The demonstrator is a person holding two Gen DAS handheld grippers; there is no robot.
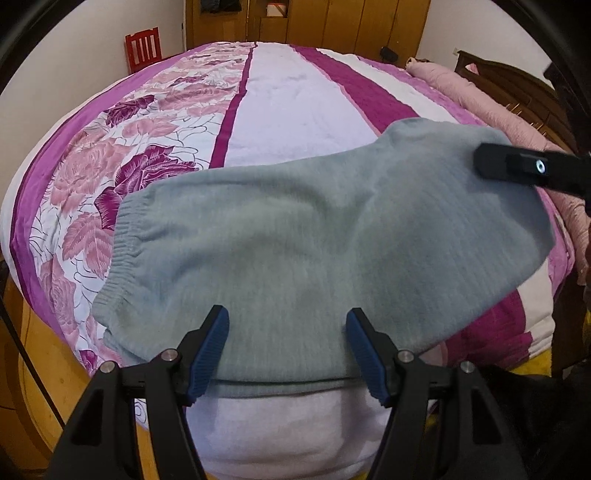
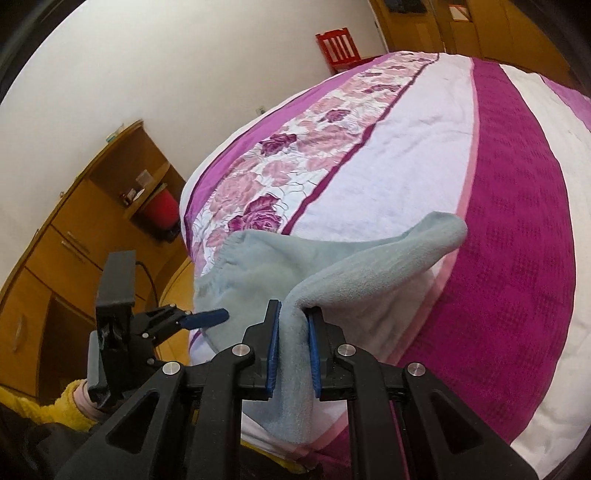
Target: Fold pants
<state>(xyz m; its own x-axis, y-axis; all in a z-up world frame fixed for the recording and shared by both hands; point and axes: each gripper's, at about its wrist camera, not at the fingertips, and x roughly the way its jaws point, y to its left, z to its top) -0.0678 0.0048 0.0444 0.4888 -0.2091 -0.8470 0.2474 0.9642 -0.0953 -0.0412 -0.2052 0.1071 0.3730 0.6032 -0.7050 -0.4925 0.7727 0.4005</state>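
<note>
Pale blue-grey fleece pants (image 1: 295, 240) lie folded across the near part of the bed, with the elastic waistband at the left. My left gripper (image 1: 288, 325) hovers open over their near edge, the cloth showing between its blue pads (image 1: 216, 343) without being pinched. My right gripper (image 2: 295, 310) is shut on a fold of the pants (image 2: 258, 266) and holds it raised off the bed, so the cloth rises in a ridge toward the far end. In the left wrist view the right gripper (image 1: 480, 160) enters from the right above the pants. The left gripper (image 2: 207, 317) shows side-on in the right wrist view.
The bed (image 1: 295, 96) has a purple, white and floral cover. A pink quilt (image 1: 498, 99) lies along its right side. A red chair (image 1: 144, 46) and a wooden wardrobe (image 1: 314, 22) stand behind, a wooden cabinet (image 2: 55, 240) beside the bed. A yellow sleeve (image 2: 62, 410) shows.
</note>
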